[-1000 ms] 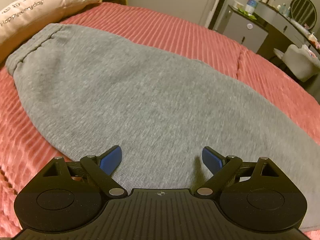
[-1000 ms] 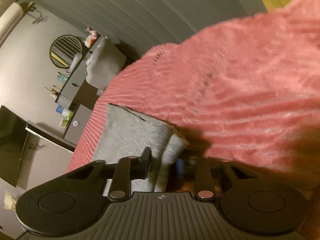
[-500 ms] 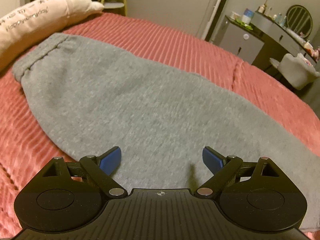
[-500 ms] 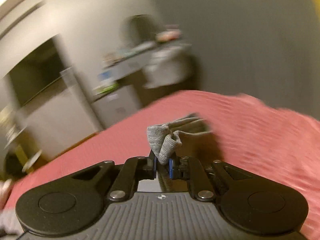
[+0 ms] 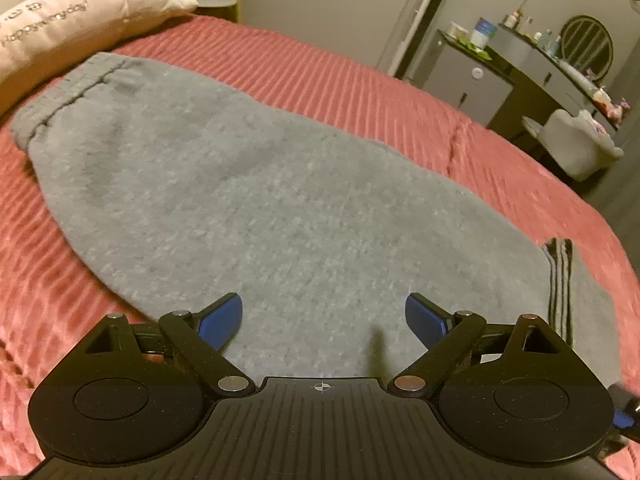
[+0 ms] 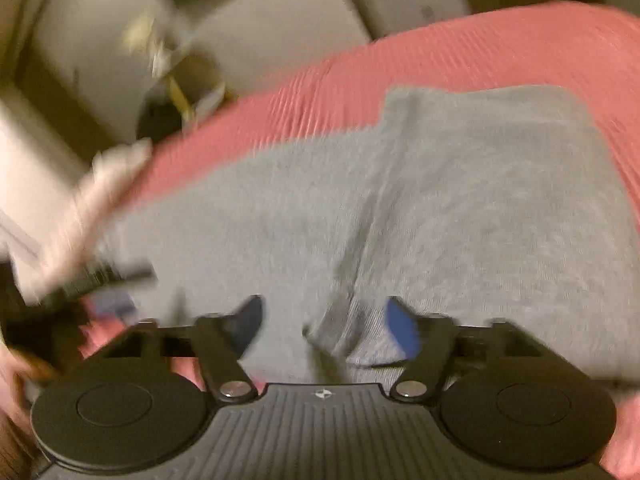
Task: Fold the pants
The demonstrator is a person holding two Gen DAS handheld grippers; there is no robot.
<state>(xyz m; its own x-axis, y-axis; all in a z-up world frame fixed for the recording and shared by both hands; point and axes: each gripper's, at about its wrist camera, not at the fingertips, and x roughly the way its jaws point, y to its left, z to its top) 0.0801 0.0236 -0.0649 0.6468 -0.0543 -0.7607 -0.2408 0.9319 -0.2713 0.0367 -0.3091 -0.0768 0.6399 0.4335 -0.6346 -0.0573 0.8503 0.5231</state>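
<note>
Grey sweatpants (image 5: 280,200) lie flat on a red ribbed bedspread (image 5: 360,92), waistband at the far left by a pillow. Their cuff end (image 5: 560,280) lies folded back over the leg at the right. My left gripper (image 5: 324,308) hovers open over the near edge of the pants, nothing between its blue pads. In the blurred right wrist view, my right gripper (image 6: 325,312) is low over the pants (image 6: 460,208). Its jaws are opening, and a loose fold of cuff fabric (image 6: 352,336) sits between them with the pads apart from it.
A cream pillow with lettering (image 5: 72,20) lies at the bed's far left. Past the bed's far right edge stand a dark dresser with bottles and a round mirror (image 5: 520,64) and a pale chair (image 5: 576,148). The bedspread (image 6: 440,52) shows beyond the pants.
My right gripper swung across with the cuff pinched in it, brought it over the pants and opened, letting it go. The cuff now shows at the right of the left wrist view. The left gripper barely moved.
</note>
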